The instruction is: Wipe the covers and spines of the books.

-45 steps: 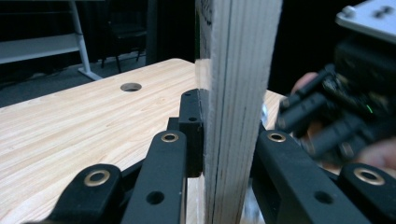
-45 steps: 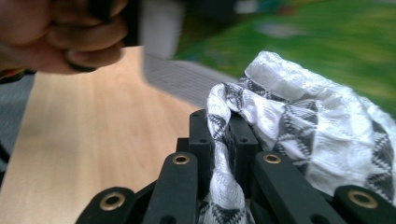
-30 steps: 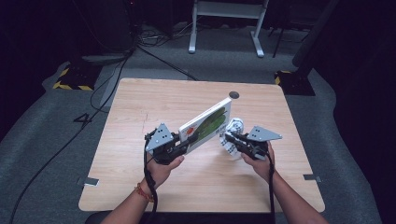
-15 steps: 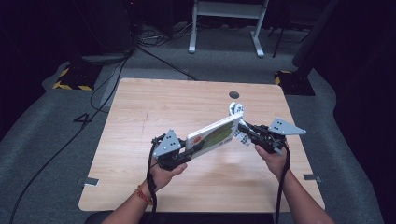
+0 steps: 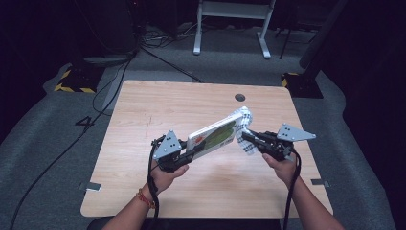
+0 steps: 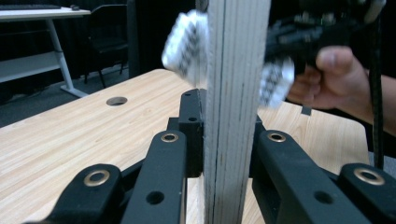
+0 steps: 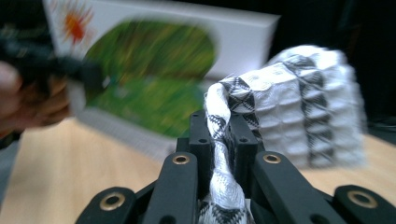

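Note:
A thick board book [image 5: 213, 136] with a green and white cover is held up off the table, tilted. My left gripper [image 5: 187, 154] is shut on its lower left edge; in the left gripper view the book's grey page edges [image 6: 233, 93] stand upright between the jaws. My right gripper [image 5: 245, 136] is shut on a white cloth with black checks [image 5: 245, 125], held against the book's far right end. In the right gripper view the cloth [image 7: 285, 102] bunches between the jaws, with the book cover [image 7: 154, 74] behind, blurred.
The wooden table [image 5: 143, 120] has a round cable hole [image 5: 240, 97] near its far edge. A white desk frame [image 5: 230, 19] and cables [image 5: 119, 72] lie on the grey floor beyond. A yellow-black striped block [image 5: 72, 86] sits at the far left.
The book and both grippers have shifted to the right and slightly towards the near side. The cloth has moved along to the book's far right end.

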Available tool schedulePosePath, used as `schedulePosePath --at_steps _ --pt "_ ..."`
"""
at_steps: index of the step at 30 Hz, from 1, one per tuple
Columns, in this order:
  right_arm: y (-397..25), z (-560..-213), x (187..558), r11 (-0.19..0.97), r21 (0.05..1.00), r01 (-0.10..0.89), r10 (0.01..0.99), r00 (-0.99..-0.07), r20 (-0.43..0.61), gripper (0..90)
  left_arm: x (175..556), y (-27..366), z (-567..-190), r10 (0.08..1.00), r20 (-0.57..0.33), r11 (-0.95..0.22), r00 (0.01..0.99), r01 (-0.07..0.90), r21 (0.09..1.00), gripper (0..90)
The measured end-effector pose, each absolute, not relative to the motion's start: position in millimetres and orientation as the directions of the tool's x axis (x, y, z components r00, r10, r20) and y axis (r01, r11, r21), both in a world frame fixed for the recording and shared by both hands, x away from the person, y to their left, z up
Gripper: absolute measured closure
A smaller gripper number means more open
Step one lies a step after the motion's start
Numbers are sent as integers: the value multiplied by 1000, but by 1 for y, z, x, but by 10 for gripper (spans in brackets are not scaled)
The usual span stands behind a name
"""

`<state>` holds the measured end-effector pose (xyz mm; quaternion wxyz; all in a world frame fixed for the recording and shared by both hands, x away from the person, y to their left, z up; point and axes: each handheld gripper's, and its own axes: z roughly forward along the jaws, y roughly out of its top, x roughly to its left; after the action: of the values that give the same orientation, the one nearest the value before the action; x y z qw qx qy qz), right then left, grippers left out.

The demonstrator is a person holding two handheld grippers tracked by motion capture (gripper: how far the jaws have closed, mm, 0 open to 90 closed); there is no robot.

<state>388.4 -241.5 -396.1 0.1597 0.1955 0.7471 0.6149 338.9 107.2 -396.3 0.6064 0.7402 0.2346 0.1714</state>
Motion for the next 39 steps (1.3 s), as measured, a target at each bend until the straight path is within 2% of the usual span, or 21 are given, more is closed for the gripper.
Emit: schedulePosePath --at_steps 4,7,14,19,32,36,39 --pt "-226 -409 389 255 960 115 452 -892 -13 835 338 112 -393 559 -30 -137 829 127 982 788" --pt "-225 -414 392 269 954 135 474 -880 -9 834 338 115 -394 558 -44 -129 829 139 982 788" --pt "-258 -384 390 72 994 88 536 -844 36 834 337 99 -403 511 -51 -173 858 161 972 788" --pt "-268 -380 390 26 996 86 528 -847 59 834 335 94 -400 502 -47 -166 864 149 975 788" --pt "-240 -419 402 178 957 228 501 -858 111 833 338 111 -392 564 -49 -118 824 139 983 785" --pt "-236 -416 400 221 950 222 538 -840 71 833 341 114 -393 599 -66 -95 798 152 984 786" --pt "-232 -413 394 234 952 200 513 -857 54 833 345 116 -394 620 -96 -64 778 172 983 786"
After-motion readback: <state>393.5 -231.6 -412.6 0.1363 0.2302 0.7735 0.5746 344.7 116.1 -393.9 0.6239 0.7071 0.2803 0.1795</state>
